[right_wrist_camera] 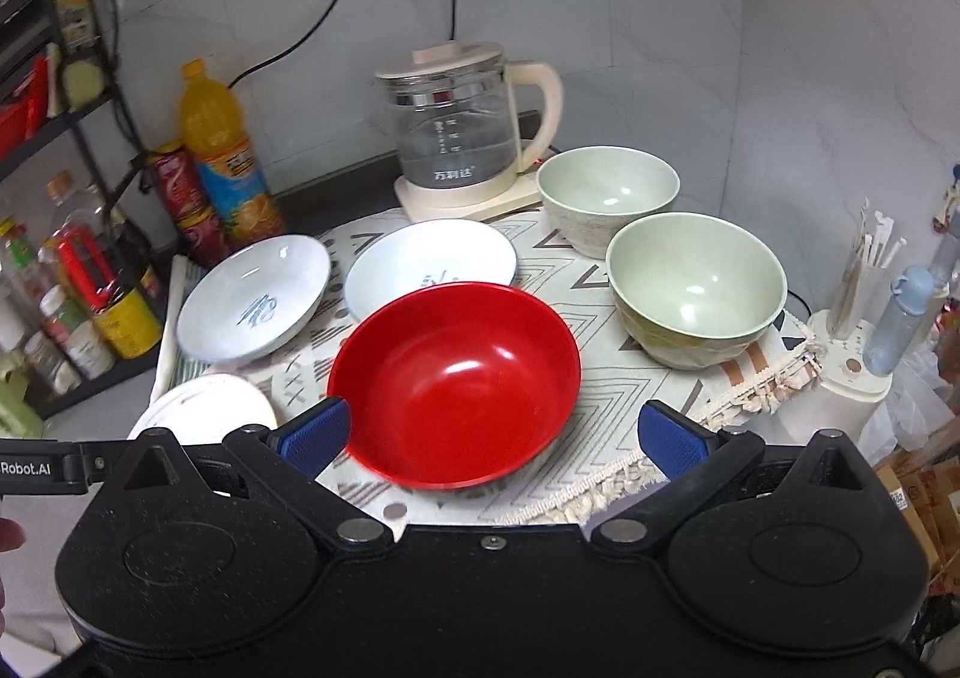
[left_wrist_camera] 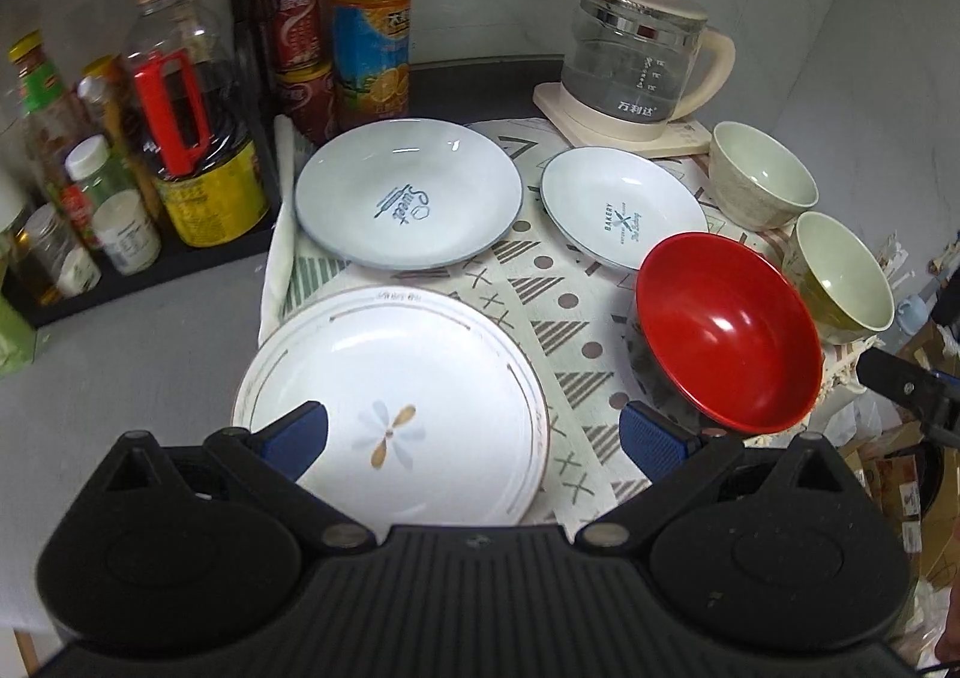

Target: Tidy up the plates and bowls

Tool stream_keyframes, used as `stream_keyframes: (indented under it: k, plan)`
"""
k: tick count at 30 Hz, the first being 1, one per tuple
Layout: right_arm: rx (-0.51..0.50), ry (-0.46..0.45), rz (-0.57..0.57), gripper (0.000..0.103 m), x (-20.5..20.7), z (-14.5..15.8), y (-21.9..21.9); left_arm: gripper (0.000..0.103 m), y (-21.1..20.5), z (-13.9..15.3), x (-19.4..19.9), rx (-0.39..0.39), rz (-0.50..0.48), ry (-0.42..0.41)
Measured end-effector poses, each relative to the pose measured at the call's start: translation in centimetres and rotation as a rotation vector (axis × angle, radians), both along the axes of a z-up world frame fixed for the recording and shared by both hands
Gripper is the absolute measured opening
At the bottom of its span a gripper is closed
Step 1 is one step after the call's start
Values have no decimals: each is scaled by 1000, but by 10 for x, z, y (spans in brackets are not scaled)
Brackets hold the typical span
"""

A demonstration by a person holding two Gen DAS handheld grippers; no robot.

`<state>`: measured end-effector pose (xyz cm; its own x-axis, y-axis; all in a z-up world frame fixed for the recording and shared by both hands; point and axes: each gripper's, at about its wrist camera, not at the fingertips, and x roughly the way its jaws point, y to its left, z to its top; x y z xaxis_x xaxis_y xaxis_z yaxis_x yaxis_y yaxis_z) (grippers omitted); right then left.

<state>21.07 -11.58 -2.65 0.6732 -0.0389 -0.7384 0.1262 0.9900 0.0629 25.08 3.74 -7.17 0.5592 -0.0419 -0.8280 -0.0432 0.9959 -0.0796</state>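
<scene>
On the patterned cloth (left_wrist_camera: 576, 330) in front of you sit three plates and three bowls. Your left gripper (left_wrist_camera: 474, 435) hovers with its blue fingers (left_wrist_camera: 297, 438) spread wide and empty, above the near edge of the flower plate (left_wrist_camera: 390, 402), a white plate with a flower motif, nearest you on the left. Beyond it lies the pale blue "Sweet" plate (left_wrist_camera: 408, 192), and to that plate's right the smaller "Bakery" plate (left_wrist_camera: 624, 207).

Your right gripper (right_wrist_camera: 492, 435) is likewise spread open, holding nothing, poised over the near rim of the red bowl (right_wrist_camera: 456, 378), which sits upright near the cloth's front edge. Two pale green bowls stand to the right: the nearer green bowl (right_wrist_camera: 696, 288) and, just behind it, the far green bowl (right_wrist_camera: 606, 198). A glass kettle (right_wrist_camera: 462, 138) stands at the back by the wall, and bottles (left_wrist_camera: 180, 108) crowd a rack to the left.
</scene>
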Motion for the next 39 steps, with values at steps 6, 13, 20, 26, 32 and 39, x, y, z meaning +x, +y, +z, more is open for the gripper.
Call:
stream_keyframes:
  k: [6,13,20,26,32,39]
  plan:
    - [15,21,-66,102,17,-7,-7,102,-1,-5,28,5,-38,31]
    - [53,36,-139,96,30,-15,-25,102,-11,-6,58,-1,-68,52]
    - [74,44,-202,92,45,-21,-52,100,-32,-1,84,-22,-97,37]
    - [91,49,-233,84,59,-23,-83,100,-57,5,110,-65,-96,10]
    - [85,56,-268,72,67,-23,-117,96,-85,6,136,-124,-118,0]
    - [100,77,-317,70,76,-32,-156,91,-125,0,158,-155,-171,3]
